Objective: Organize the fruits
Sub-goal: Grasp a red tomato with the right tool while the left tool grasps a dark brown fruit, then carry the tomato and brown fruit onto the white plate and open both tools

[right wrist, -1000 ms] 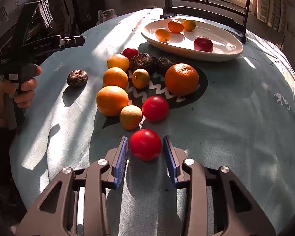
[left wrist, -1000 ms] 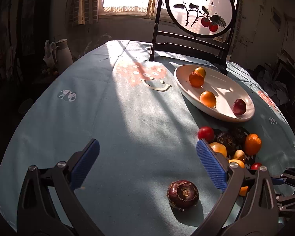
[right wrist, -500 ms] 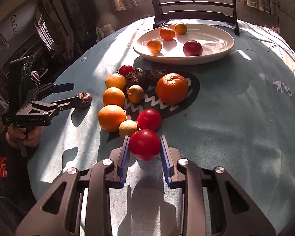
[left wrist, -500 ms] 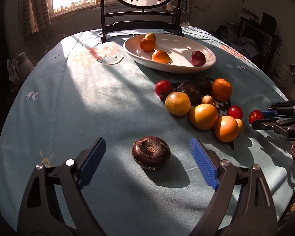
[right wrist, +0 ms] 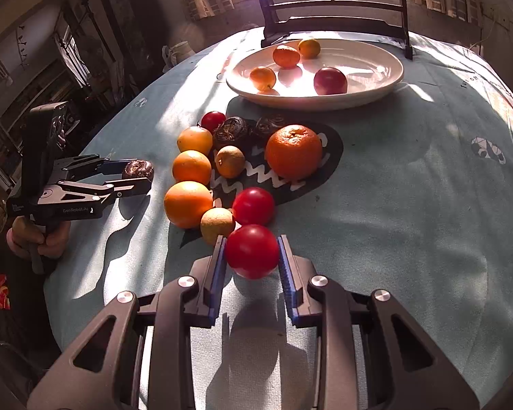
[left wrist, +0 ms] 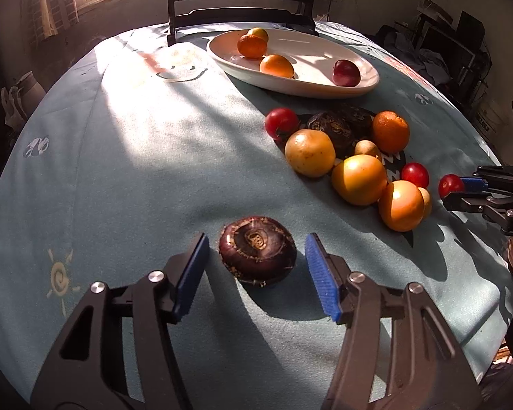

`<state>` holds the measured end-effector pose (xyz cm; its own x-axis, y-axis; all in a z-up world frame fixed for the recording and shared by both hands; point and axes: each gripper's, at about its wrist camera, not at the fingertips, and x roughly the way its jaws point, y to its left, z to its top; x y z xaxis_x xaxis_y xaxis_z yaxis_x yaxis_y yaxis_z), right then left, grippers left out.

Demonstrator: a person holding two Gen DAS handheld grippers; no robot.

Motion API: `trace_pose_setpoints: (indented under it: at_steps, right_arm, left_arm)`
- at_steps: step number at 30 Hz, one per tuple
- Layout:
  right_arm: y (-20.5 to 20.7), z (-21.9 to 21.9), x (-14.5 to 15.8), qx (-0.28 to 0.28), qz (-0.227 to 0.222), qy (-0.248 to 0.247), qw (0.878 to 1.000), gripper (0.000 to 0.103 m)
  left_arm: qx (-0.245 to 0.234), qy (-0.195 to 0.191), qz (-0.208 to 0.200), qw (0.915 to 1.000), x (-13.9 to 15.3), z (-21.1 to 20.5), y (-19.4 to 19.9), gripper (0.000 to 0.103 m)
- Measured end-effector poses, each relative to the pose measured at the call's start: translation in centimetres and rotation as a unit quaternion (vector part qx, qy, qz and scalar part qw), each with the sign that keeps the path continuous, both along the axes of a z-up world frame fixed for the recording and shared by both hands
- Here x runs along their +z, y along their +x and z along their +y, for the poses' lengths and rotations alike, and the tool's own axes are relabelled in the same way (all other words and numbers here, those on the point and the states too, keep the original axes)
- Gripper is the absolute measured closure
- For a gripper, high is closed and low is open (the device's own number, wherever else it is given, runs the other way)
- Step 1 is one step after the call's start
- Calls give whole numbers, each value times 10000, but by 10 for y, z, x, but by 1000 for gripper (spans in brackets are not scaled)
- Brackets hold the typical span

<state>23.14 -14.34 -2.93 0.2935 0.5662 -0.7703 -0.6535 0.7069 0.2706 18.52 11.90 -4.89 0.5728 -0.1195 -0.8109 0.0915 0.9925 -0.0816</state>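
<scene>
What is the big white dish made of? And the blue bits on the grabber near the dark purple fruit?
The white dish looks like glazed ceramic: smooth, with bright sun glints, though glossy plastic could look alike. The blue pads on the left gripper seem ribbed rubber or soft plastic, matte with fine ridges.

A pale teal tablecloth [left wrist: 126,177] carries a yellow sun print [left wrist: 60,276] near left, a smiley outline [left wrist: 179,75] far, and a black patch with white zigzags [right wrist: 311,171]. The glossy white oval plate [right wrist: 376,82] holds orange, yellow and dark red fruit. Gripper pads [left wrist: 191,273] are ribbed blue.
</scene>
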Motion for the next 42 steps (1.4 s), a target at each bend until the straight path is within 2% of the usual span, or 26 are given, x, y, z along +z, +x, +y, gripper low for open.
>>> trace_pose_setpoints:
  at_steps: [1, 3, 4, 12, 16, 19, 22, 26, 32, 37, 38, 40, 41, 42]
  right_arm:
    - [0, 0, 0, -6, -2, -2, 10000, 73]
    - [0, 0, 0, -19, -14, -12, 10000, 73]
    - [1, 0, 0, -26, -18, -14, 10000, 73]
    - [2, -2, 2, -82, -34, 35, 10000, 73]
    - [9, -7, 11, -305, -196, 443, 9984, 73]
    - [30, -5, 25, -649, -456, 801, 9936, 73]
    - [62, -1, 38, -1079, -650, 1137, 9855, 73]
    - [104, 3, 42, -1659, -1011, 1190, 9737, 73]
    - [154, -3, 23, -1982, -644, 1222, 9704, 73]
    - [170, 2, 14, -1968, -617, 1098, 9723, 72]
    - [172, 3, 14, -1959, -615, 1057, 9730, 72]
    - [172, 5, 14, -1969, -587, 954, 9740, 59]
    - [171, 5, 15, -1980, -590, 921, 9741, 59]
    - [168, 4, 18, -1969, -621, 916, 9742, 59]
  left_arm:
    - [6, 3, -3, 10000, 0, 0, 0, 47]
    - [9, -14, -15, 10000, 1, 1, -1, 58]
    - [-4, -30, -24, 10000, 1, 1, -2, 59]
    - [63, -33, -160, 9998, 6, 1, -4, 59]
    - [127, -216, -355, 9991, 18, 2, 2, 59]
    - [202, -472, -525, 9973, 37, 0, 25, 59]
    - [369, -522, -755, 9951, 58, -5, 57, 59]
    - [572, -646, -849, 9926, 70, -7, 110, 59]
    - [784, -479, -642, 9937, 55, -8, 172, 59]
    - [879, -401, -623, 9934, 50, -8, 194, 59]
    - [901, -387, -611, 9933, 49, -8, 195, 59]
    - [962, -355, -645, 9926, 50, -7, 192, 42]
    - [1014, -287, -696, 9920, 53, -8, 188, 30]
    - [1031, -220, -794, 9912, 58, -8, 182, 28]
